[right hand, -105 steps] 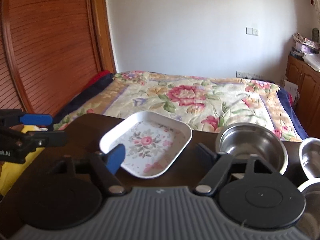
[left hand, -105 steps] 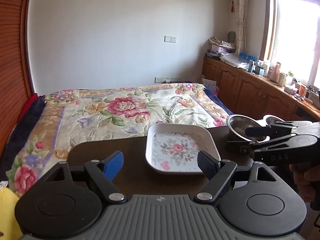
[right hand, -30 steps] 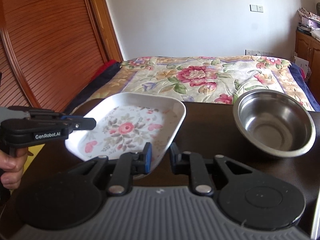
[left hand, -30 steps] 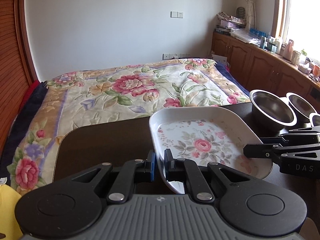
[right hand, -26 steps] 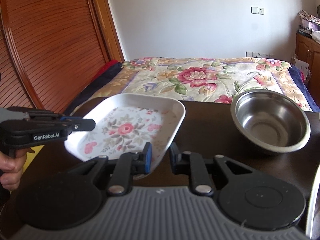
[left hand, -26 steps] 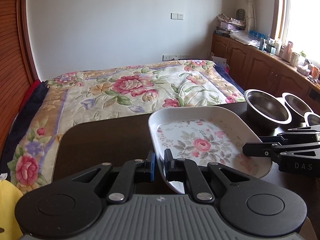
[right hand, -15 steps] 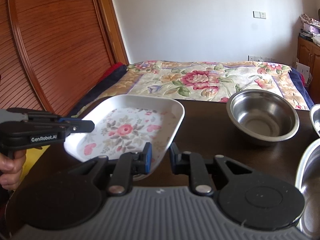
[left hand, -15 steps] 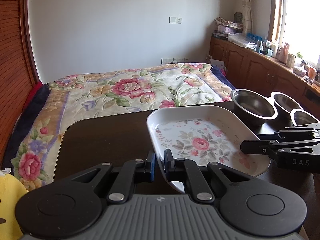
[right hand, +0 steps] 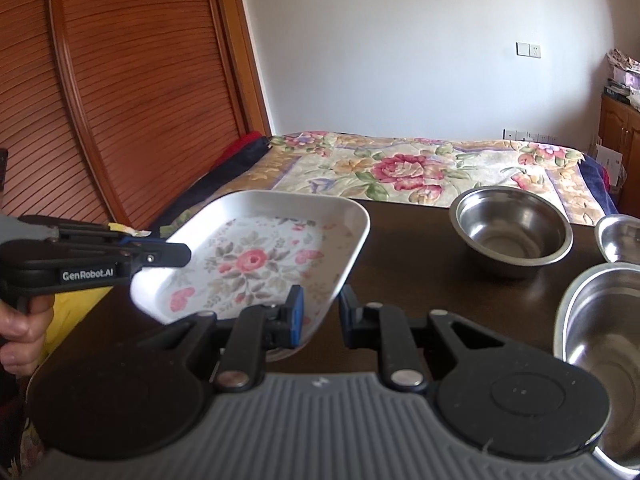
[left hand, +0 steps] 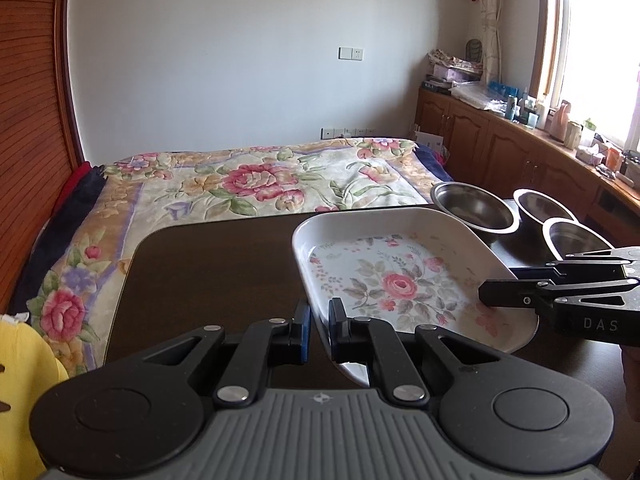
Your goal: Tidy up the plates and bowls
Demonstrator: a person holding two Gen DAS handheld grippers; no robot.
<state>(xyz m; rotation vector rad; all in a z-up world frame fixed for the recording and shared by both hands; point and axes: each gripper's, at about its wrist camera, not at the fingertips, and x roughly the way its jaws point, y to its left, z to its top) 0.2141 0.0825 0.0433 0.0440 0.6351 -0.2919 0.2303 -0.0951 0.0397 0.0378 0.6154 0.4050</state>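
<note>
Above the table's (left hand: 208, 256) near edge, the plate (left hand: 400, 276) hung lifted, the left gripper (left hand: 318, 330) clamped on its near-left rim and the right gripper (right hand: 320, 316) straddling its right rim, jaws slightly parted. Three bowls (right hand: 510, 228) sat unstacked at the far-right corner; sorting looked barely begun.

A home bedroom. A bed with a floral quilt (left hand: 256, 184) fills the far middle, a slatted wooden wardrobe door (right hand: 120, 92) stands at the left, low wooden cabinets (left hand: 500, 148) cluttered with bottles run under a bright window (left hand: 596, 52) on the right, and a dark table (left hand: 208, 264) sits nearest.
</note>
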